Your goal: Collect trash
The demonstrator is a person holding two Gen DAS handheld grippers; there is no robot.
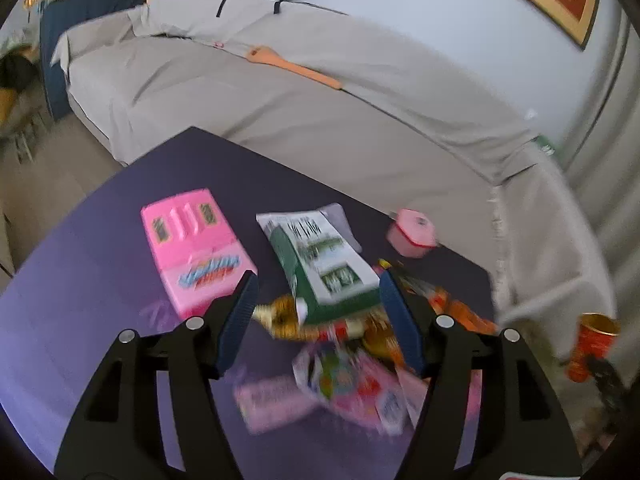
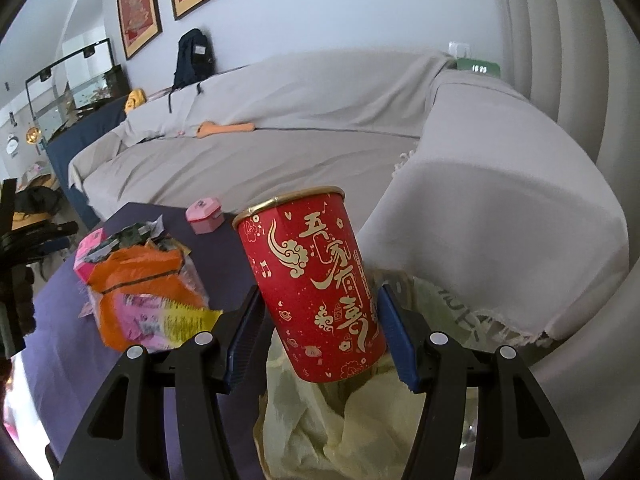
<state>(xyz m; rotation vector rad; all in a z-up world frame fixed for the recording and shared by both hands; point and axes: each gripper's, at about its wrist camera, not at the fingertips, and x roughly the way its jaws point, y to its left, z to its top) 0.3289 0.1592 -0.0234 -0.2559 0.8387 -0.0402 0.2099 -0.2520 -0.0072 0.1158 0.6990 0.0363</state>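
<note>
Over a heap of crumpled snack wrappers (image 1: 352,376) on the dark purple table (image 1: 88,280), my left gripper (image 1: 318,280) stands open. A green-and-white packet (image 1: 320,256) lies between its fingertips, and the pads do not press on it. The picture here is blurred. My right gripper (image 2: 320,290) is shut on a red paper cup (image 2: 316,292) with gold writing. It holds the cup tilted above a bin lined with a pale yellow bag (image 2: 360,420). The same red cup (image 1: 596,340) shows at the right edge of the left wrist view. An orange wrapper (image 2: 136,272) tops the heap.
A pink toy box (image 1: 192,248) lies left of the heap, and a small pink lidded container (image 1: 412,232) sits near the table's far edge. A sofa under a grey cover (image 1: 320,120) curves behind the table, with an orange shoehorn-like tool (image 1: 296,68) on it.
</note>
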